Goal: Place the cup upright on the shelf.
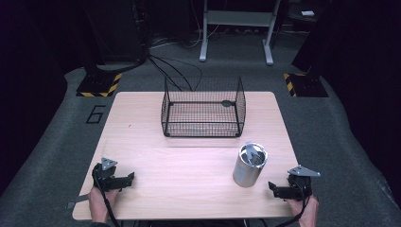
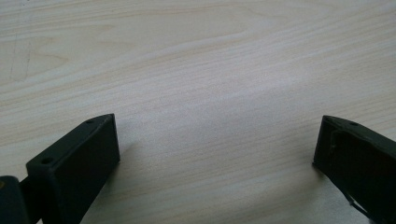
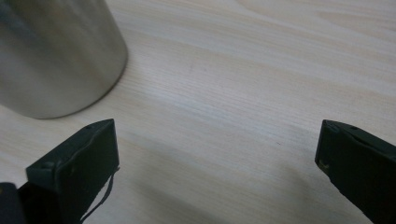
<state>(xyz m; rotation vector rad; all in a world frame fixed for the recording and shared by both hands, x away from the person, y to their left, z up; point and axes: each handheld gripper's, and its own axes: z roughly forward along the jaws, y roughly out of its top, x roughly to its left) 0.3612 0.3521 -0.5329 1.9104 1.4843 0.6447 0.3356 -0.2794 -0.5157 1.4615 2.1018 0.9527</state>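
A shiny metal cup [image 1: 249,164] stands upright on the wooden table [image 1: 189,161], front right, with something metallic inside it. In the right gripper view the cup's wall [image 3: 56,51] rises at the upper left, just beyond the left jaw. My right gripper [image 1: 276,189] rests near the table's front right corner, a little right of the cup, open with bare wood between its jaws [image 3: 217,149]. My left gripper [image 1: 126,179] lies near the front left corner, open over bare wood [image 2: 217,144]. A black wire basket [image 1: 203,111] with an open top stands at the table's far middle.
Beyond the table lie grey carpet, black cables [image 1: 170,71], a white metal frame's legs [image 1: 236,33] and two stands with yellow-black hazard bases [image 1: 99,85]. A "6" [image 1: 96,114] is marked on the floor at left. Bare wood spans the gap between the grippers.
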